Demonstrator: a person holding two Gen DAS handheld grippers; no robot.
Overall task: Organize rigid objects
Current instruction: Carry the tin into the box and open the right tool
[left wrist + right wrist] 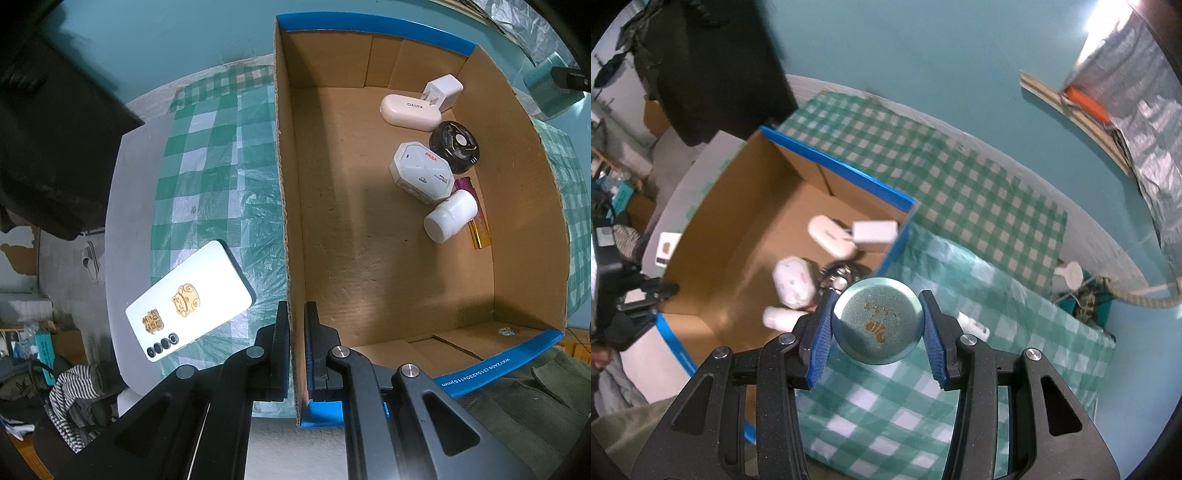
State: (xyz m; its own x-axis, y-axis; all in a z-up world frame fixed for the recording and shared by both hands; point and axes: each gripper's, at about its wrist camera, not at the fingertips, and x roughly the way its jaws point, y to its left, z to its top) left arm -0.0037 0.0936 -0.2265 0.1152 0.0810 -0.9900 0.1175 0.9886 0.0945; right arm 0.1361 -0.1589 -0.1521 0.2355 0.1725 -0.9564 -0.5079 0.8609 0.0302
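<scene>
A cardboard box with blue rims stands on a green checked cloth. My left gripper is shut on the box's left wall. Inside lie a white oval case, a white charger, a black round object, a white octagonal box, a white bottle and a gold and pink stick. My right gripper is shut on a round teal tin, held above the cloth beside the box's right corner.
A white phone with gold stickers lies on the cloth left of the box. A small white object lies on the cloth right of the tin. A white plug and cables sit at the table's far right. A dark monitor stands behind.
</scene>
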